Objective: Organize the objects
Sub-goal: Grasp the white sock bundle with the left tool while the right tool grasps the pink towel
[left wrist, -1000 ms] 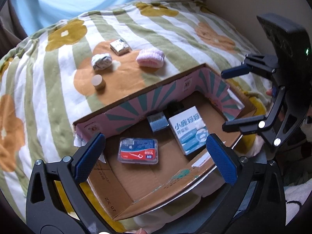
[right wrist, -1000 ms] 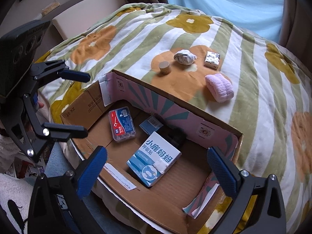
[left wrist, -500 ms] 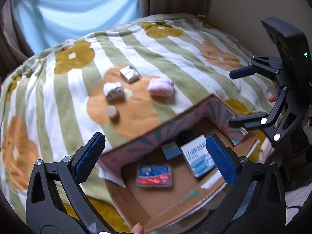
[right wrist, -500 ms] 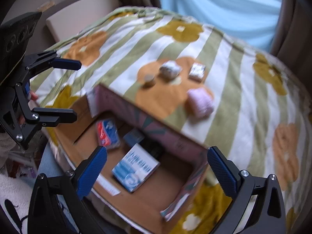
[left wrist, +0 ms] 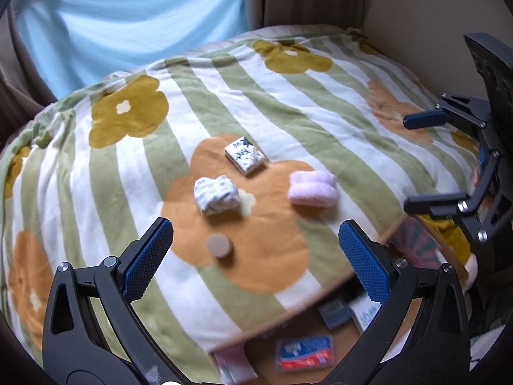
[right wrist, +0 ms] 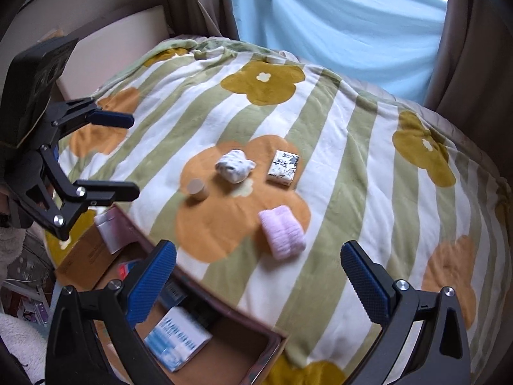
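Note:
On the striped flower blanket [left wrist: 288, 102] lie a small printed box [left wrist: 245, 155], a crumpled white patterned bundle [left wrist: 216, 194], a pink folded cloth [left wrist: 312, 188] and a small tan cylinder [left wrist: 219, 245]. They also show in the right wrist view: box [right wrist: 284, 167], bundle [right wrist: 235, 165], pink cloth [right wrist: 281, 236], cylinder [right wrist: 197, 189]. My left gripper [left wrist: 255, 266] is open and empty, above the blanket short of them. My right gripper [right wrist: 258, 284] is open and empty too. The cardboard box [right wrist: 80, 256] sits below at the bed's near edge.
The cardboard box holds a blue-white packet [right wrist: 178, 341], a red-blue flat case [left wrist: 304, 351] and a small dark item [left wrist: 333, 312]. A light blue curtain [right wrist: 336, 22] hangs behind the bed. A beige headboard or wall [right wrist: 105, 45] stands to one side.
Both grippers have lifted and tilted up from over the cardboard box toward the items on the blanket. The box has slid to the bottom of both views. Both stay open.

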### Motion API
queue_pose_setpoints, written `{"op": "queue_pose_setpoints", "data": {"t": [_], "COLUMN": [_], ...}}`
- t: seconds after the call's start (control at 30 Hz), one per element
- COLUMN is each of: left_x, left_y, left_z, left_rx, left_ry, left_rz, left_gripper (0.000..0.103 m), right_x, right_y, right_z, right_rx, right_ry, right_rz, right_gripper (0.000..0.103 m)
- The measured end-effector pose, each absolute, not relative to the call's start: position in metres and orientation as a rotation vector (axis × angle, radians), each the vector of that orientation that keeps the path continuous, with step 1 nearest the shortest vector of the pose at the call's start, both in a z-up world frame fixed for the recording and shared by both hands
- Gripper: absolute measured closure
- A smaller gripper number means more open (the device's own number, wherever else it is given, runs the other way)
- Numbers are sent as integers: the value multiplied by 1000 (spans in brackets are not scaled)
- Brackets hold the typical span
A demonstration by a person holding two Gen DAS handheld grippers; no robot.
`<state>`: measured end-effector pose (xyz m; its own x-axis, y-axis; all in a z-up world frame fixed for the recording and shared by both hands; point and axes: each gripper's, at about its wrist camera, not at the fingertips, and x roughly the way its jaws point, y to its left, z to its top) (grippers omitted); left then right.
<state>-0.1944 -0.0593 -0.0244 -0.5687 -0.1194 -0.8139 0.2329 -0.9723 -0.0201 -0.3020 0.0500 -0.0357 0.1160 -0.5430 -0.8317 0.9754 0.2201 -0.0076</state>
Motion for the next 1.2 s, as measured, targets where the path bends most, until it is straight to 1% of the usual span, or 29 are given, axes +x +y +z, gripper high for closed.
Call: {"op": "queue_pose_setpoints", "data": {"t": [0.2, 0.33, 0.5, 0.67, 0.77, 0.83, 0.87, 0.9, 0.93, 0.97, 1.0, 1.03, 1.1, 1.13, 1.2], "left_x": [-245, -272, -294, -305, -310, -313, -314, -316, -317, -318, -319, -320, -322, -322, -320], "left_y": [-96, -117, -139, -155, -157, -157, -157, -157, -157, -157, -157, -157, -158, -158, -160], "left_z": [-74, -110, -152, -177, -185, -191, -193, -195, -196, -197, -199, -200, -200, -200, -199], "left_rx": [1451, 1527, 1624, 1671, 1689, 1702, 1702, 1699, 1698, 1700, 1702, 1704, 1703, 1701, 1692], "left_ry": [235, 284, 333, 439, 454, 454, 452, 448, 444, 441, 437, 436, 444, 451, 459], "left_rz": [-2551, -2502, -2441, -2423, -2421, -2409, -2401, -2393, -2391, -2390, -2385, -2383, -2382, -2380, -2378], "left_gripper": [0, 0, 4, 6, 11, 17, 18, 19, 21, 23, 30, 31, 33, 34, 35], "right_x": [-313, -319, -322, -320, -318, -314, -313, -312, -311, -310, -310, -309, -308, -307, -308], "right_y": [14, -6, -25, -34, -37, -39, -41, -42, -43, -44, -45, -45, -46, -46, -45], "right_z": [-69, -95, -129, -153, -162, -168, -171, -173, -174, -176, -177, -177, -179, -179, -179], "right_rx": [678, 701, 712, 720, 735, 738, 740, 743, 748, 751, 752, 754, 751, 748, 748], "right_ry": [836, 874, 960, 1006, 1016, 1032, 1039, 1042, 1046, 1047, 1046, 1048, 1056, 1061, 1064], "right_rz": [-1194, -1176, -1153, -1125, -1095, -1081, -1075, -1072, -1069, -1068, -1066, -1061, -1062, -1064, -1070], "right_gripper": [1, 1, 1, 3, 11, 18, 21, 26, 31, 33, 38, 43, 49, 54, 56]}}
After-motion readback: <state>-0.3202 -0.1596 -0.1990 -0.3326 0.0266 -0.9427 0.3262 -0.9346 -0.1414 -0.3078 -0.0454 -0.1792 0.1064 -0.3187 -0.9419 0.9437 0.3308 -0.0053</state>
